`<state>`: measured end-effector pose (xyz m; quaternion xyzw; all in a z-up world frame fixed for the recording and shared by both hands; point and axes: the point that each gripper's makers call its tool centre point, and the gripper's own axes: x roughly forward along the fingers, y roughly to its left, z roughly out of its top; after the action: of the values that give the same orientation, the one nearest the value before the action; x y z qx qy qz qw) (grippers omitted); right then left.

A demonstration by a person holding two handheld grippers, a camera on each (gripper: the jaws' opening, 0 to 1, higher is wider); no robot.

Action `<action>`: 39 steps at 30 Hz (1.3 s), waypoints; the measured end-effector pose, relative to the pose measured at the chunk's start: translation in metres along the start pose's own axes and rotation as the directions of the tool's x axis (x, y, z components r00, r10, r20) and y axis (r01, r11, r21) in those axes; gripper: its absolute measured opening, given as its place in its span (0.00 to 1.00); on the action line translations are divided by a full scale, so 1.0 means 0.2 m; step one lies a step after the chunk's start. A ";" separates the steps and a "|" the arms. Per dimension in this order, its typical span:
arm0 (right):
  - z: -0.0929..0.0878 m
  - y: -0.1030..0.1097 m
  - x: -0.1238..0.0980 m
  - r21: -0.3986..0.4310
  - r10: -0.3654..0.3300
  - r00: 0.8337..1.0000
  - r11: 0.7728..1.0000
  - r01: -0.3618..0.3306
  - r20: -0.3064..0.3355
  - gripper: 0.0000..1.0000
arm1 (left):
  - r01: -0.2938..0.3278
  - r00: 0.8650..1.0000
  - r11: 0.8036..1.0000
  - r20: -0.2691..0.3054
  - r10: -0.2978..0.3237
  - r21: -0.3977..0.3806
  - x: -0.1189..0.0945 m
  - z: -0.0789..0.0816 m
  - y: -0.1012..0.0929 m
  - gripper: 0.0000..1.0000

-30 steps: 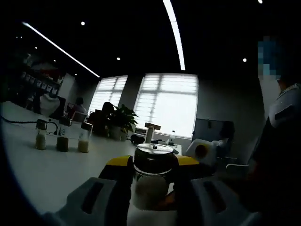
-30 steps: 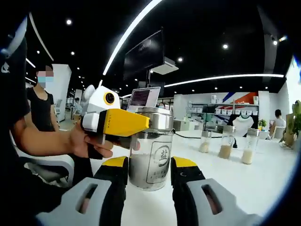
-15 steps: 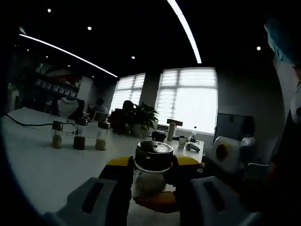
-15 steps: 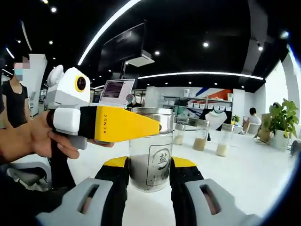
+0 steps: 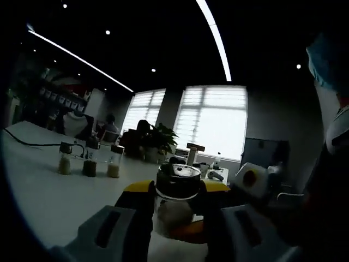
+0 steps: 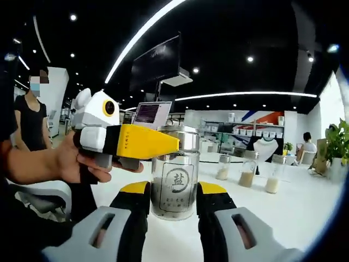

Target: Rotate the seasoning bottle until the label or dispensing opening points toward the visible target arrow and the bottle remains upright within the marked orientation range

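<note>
Jaws of both grippers close on the upright seasoning bottle (image 6: 175,187); left grip apparently at its lid.

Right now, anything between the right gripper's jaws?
Yes: in the right gripper view the seasoning bottle stands upright between the right gripper jaws, label facing the camera. The left gripper holds its lid.

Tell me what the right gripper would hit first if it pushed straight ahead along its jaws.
The seasoning bottle. It stands upright between the right gripper's jaws, directly in the line ahead, label facing that camera. The left gripper reaches in at the bottle's lid from the left. Past it, the white table looks free.
</note>
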<state>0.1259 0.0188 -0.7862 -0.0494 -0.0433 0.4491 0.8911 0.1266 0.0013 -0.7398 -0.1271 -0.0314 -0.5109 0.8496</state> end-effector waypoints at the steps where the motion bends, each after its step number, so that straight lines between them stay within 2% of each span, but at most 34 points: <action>1: 0.00 0.01 0.00 0.038 0.028 1.000 0.999 -0.029 0.009 0.32 | 0.038 0.999 0.999 -0.022 -0.037 0.029 0.00 0.00 -0.03 0.34; 4: -0.02 0.02 0.00 0.097 0.057 0.998 0.994 -0.057 0.006 0.32 | 0.116 0.992 0.990 -0.060 -0.111 0.087 0.01 -0.02 -0.08 0.34; 8: -0.01 0.02 0.00 0.092 0.017 1.000 0.996 -0.017 -0.008 0.32 | 0.109 0.993 0.990 -0.061 -0.103 0.090 0.03 -0.02 -0.08 0.35; 10: -0.01 -0.02 0.00 0.112 -0.057 0.998 0.992 0.057 -0.008 0.32 | 0.054 0.998 0.994 -0.035 -0.051 0.095 0.05 -0.01 -0.06 0.35; 11: -0.02 -0.06 -0.01 0.114 -0.124 0.992 0.986 0.125 -0.016 0.32 | 0.004 1.000 0.992 -0.031 0.000 0.123 0.06 -0.02 -0.05 0.34; 13: -0.05 -0.10 -0.01 0.148 -0.191 0.981 0.969 0.196 -0.044 0.32 | -0.040 0.998 0.989 -0.036 0.046 0.144 0.07 -0.03 -0.03 0.33; 15: -0.09 -0.13 -0.02 0.190 -0.258 0.964 0.945 0.267 -0.071 0.32 | -0.113 0.990 0.979 -0.061 0.125 0.171 0.10 -0.07 -0.01 0.33; 17: -0.11 -0.15 -0.04 0.155 -0.314 0.944 0.932 0.327 -0.101 0.32 | -0.149 0.984 0.971 -0.067 0.164 0.188 0.11 -0.09 -0.01 0.32; 19: -0.12 -0.15 -0.04 0.089 -0.340 0.932 0.932 0.351 -0.122 0.32 | -0.179 0.980 0.968 -0.054 0.191 0.179 0.11 -0.09 -0.01 0.33; 21: -0.11 -0.13 -0.03 0.061 -0.334 0.933 0.937 0.344 -0.130 0.32 | -0.204 0.975 0.965 -0.050 0.215 0.167 0.10 -0.09 0.01 0.34; 23: -0.10 -0.11 -0.01 0.020 -0.332 0.934 0.941 0.337 -0.128 0.32 | -0.258 0.959 0.947 -0.065 0.274 0.189 0.09 -0.11 0.06 0.35; 24: -0.10 -0.10 -0.01 0.027 -0.333 0.934 0.940 0.339 -0.127 0.32 | -0.255 0.961 0.950 -0.062 0.270 0.180 0.08 -0.10 0.06 0.34; 25: -0.10 -0.11 -0.01 0.045 -0.324 0.939 0.943 0.331 -0.115 0.32 | -0.235 0.966 0.957 -0.070 0.250 0.171 0.07 -0.10 0.06 0.34; 28: -0.09 -0.06 0.03 0.066 -0.233 0.970 0.969 0.238 -0.074 0.32 | -0.220 0.970 0.969 -0.078 0.229 0.112 0.04 -0.08 0.09 0.34; 29: -0.09 -0.05 0.03 0.070 -0.212 0.974 0.974 0.217 -0.074 0.32 | -0.210 0.972 0.972 -0.086 0.220 0.106 0.02 -0.08 0.10 0.34; 31: -0.08 -0.04 0.04 0.059 -0.186 0.980 0.980 0.190 -0.068 0.32 | -0.194 0.975 0.975 -0.089 0.204 0.111 0.00 -0.08 0.10 0.34; 33: -0.08 -0.03 0.04 0.055 -0.154 0.987 0.986 0.157 -0.054 0.32 | -0.157 0.981 0.974 -0.090 0.173 0.165 0.00 -0.07 0.08 0.34; 34: -0.08 -0.03 0.05 0.053 -0.146 0.988 0.988 0.148 -0.052 0.32 | -0.117 0.985 0.973 -0.100 0.139 0.199 0.00 -0.07 0.06 0.34; 37: -0.08 0.01 0.05 0.072 -0.065 0.997 0.995 0.069 -0.049 0.34 | -0.057 0.989 0.978 -0.121 0.082 0.199 -0.01 -0.08 0.03 0.34; 39: -0.07 0.01 0.05 0.073 -0.053 0.997 0.996 0.057 -0.047 0.34 | -0.037 0.991 0.977 -0.118 0.063 0.212 -0.01 -0.08 0.01 0.34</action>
<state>0.1314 0.0277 -0.8010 -0.0252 -0.0077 0.4244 0.9051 0.1258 0.0007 -0.7561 -0.0057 -0.0288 -0.4901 0.8712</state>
